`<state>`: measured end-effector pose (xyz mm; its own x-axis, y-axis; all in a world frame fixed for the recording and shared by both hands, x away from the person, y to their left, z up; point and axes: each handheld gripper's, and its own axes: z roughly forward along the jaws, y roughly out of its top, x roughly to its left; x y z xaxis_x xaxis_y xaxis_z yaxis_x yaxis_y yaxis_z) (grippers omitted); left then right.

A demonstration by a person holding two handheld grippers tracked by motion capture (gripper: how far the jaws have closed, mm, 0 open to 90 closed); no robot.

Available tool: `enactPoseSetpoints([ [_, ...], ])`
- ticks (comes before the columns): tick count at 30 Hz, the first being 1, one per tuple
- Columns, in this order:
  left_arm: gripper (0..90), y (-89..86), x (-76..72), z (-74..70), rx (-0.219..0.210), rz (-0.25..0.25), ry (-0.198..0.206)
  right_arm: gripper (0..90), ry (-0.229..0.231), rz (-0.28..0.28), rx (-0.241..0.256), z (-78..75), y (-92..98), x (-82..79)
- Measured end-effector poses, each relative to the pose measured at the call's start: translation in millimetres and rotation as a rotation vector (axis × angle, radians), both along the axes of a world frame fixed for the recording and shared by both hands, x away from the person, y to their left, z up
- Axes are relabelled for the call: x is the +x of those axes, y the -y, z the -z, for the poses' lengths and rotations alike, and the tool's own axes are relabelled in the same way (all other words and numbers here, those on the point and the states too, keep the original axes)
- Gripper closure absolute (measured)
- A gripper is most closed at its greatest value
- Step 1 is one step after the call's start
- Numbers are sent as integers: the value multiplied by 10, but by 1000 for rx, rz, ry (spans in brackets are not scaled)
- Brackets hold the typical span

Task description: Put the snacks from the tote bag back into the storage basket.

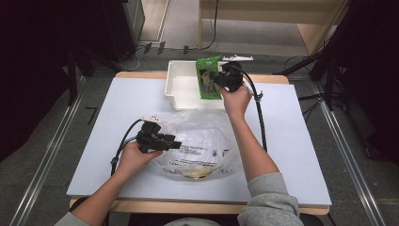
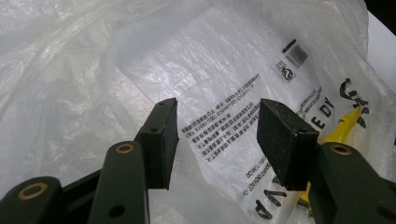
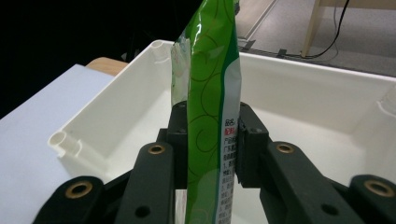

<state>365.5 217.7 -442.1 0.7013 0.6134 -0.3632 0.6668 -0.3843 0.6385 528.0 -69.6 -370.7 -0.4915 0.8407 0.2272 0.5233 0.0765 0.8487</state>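
A green snack packet point(image 1: 208, 77) hangs over the white bin point(image 1: 181, 87) at the table's far edge. My right gripper point(image 1: 220, 79) is shut on it; in the right gripper view the jaws pinch the packet point(image 3: 212, 107) edge-on above the bin point(image 3: 299, 93). A clear plastic bag point(image 1: 202, 146) with black print lies crumpled in the middle of the table. My left gripper point(image 1: 174, 143) hovers at the bag's left side. Its jaws stand open over the printed bag point(image 2: 224, 84) in the left gripper view point(image 2: 217, 135), with something yellow showing through at the lower right.
The white tabletop point(image 1: 291, 155) has bare room to the right and left of the bag. Cables trail from both grippers across the table. Dark stands and a wooden frame stand beyond the far edge.
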Motion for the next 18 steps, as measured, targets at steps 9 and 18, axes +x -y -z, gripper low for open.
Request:
enactPoseSetpoints([
  [9, 493, -3, -6, 2, 2, 4, 0, 737, 12, 29, -2, -14, -86, 241],
  [18, 493, -16, -14, 1, -4, 6, -2, 736, -2, 73, 4, 101, -152, 505],
])
